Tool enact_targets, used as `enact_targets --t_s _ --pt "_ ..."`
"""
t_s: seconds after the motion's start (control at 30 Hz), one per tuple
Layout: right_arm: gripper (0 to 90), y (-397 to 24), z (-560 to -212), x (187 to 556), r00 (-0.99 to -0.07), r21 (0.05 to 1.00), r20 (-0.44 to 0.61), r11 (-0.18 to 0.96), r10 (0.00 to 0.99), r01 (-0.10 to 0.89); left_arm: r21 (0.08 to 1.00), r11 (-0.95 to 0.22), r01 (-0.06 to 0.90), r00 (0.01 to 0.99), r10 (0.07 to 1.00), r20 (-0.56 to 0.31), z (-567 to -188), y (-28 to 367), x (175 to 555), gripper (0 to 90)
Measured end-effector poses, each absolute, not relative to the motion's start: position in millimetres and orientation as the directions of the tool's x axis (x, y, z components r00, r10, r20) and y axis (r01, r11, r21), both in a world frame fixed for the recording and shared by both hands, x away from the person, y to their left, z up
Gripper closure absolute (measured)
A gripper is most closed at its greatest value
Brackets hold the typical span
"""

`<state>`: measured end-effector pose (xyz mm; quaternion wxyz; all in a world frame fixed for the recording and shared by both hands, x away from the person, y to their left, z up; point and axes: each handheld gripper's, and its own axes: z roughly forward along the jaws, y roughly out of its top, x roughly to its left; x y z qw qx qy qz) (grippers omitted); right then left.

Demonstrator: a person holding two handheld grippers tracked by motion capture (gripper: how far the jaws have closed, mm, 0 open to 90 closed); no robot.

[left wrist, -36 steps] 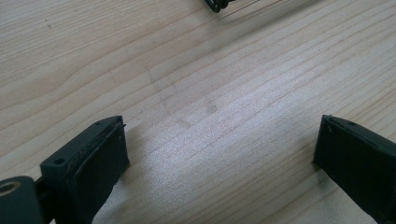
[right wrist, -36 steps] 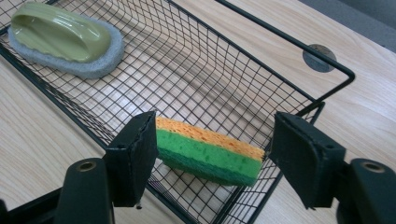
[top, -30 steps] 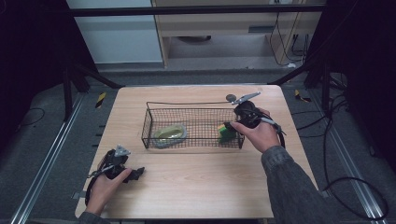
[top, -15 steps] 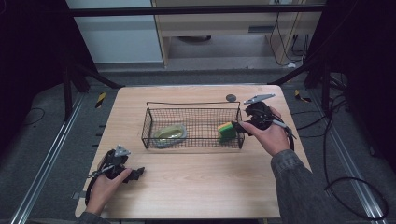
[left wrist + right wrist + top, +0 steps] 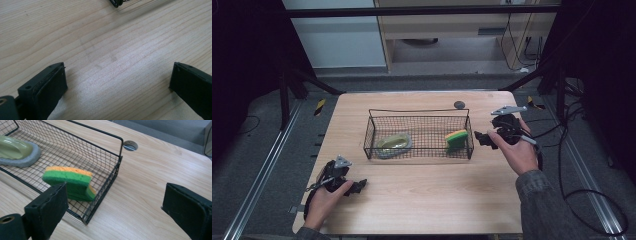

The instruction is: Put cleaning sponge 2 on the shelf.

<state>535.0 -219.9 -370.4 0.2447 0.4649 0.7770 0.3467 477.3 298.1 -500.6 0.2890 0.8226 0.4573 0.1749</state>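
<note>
left gripper (image 5: 358,186) – jaws wide, low | right gripper (image 5: 480,138) – jaws just opened, seemingly empty

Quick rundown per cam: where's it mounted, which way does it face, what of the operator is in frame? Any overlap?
High view: above the person's side, looking forward and down on the table; both forearms, left gripper, right gripper.
Left gripper view: rides that gripper, faces bare tabletop; open fingers.
Right gripper view: rides that gripper, faces the wire basket; open fingers.
Shared by the high and right gripper views: green-and-yellow sponge, basket.

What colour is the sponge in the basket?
Green with an orange top; the sponge shows best in the right gripper view.
</note>
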Motion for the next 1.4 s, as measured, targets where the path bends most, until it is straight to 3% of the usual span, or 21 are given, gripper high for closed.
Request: enact_targets --t_s 0.77,1.1,1.4 --pt "10.4 -267.3 -418.1 485.2 -0.398 0.775 -0.093 0.317 0.913 0.547 0.682 -0.389 0.619 0.517 0.856 0.019 -505.6 300.7 476.5 0.0" --pt "11.5 -282.7 -466.5 474.8 -0.370 0.748 -0.001 0.247 0.929 0.616 0.697 -0.380 0.608 0.515 0.857 0.018 -507.2 301.5 476.2 0.0" --pt "11.5 -291.0 -495.5 488.5 -0.313 0.750 0.038 0.180 0.949 0.636 0.712 -0.373 0.595 0.515 0.857 0.018 -508.8 302.8 477.3 0.0"
